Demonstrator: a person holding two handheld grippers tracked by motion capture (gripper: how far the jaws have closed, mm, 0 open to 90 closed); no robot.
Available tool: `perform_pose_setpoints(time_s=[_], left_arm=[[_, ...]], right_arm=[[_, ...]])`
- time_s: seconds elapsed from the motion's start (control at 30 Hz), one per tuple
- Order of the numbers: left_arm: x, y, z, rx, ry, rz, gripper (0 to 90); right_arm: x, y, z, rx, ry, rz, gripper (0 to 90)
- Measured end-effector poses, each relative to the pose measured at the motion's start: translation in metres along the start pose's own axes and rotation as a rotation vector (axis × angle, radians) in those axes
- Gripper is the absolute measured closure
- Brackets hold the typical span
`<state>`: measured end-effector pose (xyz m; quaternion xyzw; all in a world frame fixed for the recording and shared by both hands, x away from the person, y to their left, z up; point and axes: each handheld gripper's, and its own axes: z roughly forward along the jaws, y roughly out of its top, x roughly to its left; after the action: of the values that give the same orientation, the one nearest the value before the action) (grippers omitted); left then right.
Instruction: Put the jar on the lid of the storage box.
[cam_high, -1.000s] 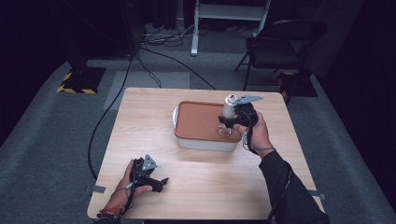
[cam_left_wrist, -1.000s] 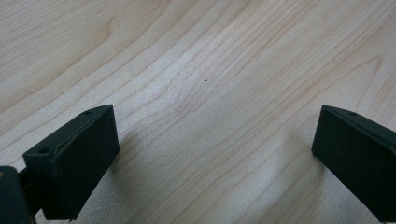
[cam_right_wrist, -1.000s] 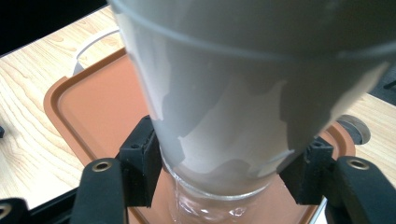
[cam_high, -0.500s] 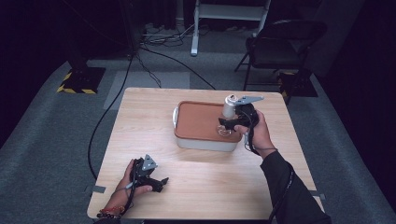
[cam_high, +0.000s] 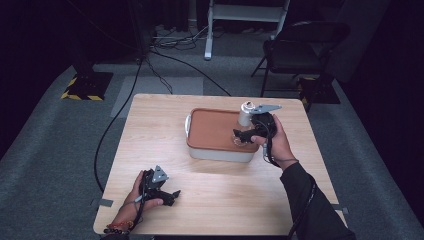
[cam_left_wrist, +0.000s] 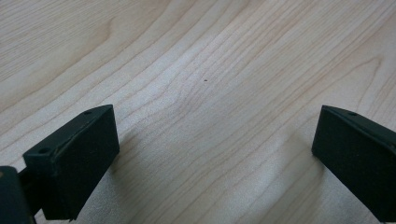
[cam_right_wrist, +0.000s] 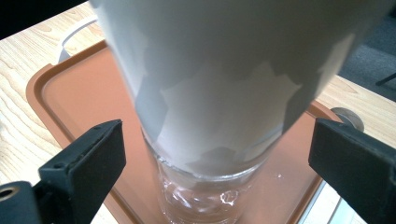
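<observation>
High view: we find the right gripper (cam_high: 243, 134) held over the right end of a rectangular terracotta-orange plastic lid (cam_high: 216, 130), which sits on a white container (cam_high: 215, 153) at the middle of the pale wooden table (cam_high: 150, 125). A clear drinking glass with a frosted white upper body (cam_high: 245, 116) stands upright on that lid, at the gripper's jaws.

In the right gripper view we note the two black jaws spread wide — one on each side of the glass (cam_right_wrist: 219, 121), neither touching it. The clear base rests on the orange lid (cam_right_wrist: 88, 98).

The left gripper (cam_high: 169, 195) lies low on the table near its front left corner, well apart from the container. In the left gripper view its jaws stand spread wide with bare wood (cam_left_wrist: 205, 93) between them — nothing held.
</observation>
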<state>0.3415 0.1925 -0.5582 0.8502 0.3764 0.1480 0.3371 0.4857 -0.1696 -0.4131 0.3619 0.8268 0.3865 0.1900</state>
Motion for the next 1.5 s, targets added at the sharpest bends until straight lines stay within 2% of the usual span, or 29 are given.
perform_pose_setpoints(time_s=[0.5,0.73,1.1,1.5], left_arm=[[0.0,0.0,0.0,0.0,0.0,0.001,0.5],[0.0,-0.001,0.0,-0.001,-0.001,0.002,0.5],[0.0,-0.001,-0.001,0.0,-0.002,0.003,0.5],[0.0,-0.001,-0.001,-0.001,-0.002,0.003,0.5]], right_arm=[[0.002,-0.001,0.0,0.001,-0.022,-0.022,2.7],[0.004,-0.001,-0.003,0.006,-0.04,-0.046,2.7],[0.007,0.002,-0.011,0.028,-0.08,-0.092,2.7],[0.005,-0.003,-0.028,0.034,-0.116,-0.139,3.2]])
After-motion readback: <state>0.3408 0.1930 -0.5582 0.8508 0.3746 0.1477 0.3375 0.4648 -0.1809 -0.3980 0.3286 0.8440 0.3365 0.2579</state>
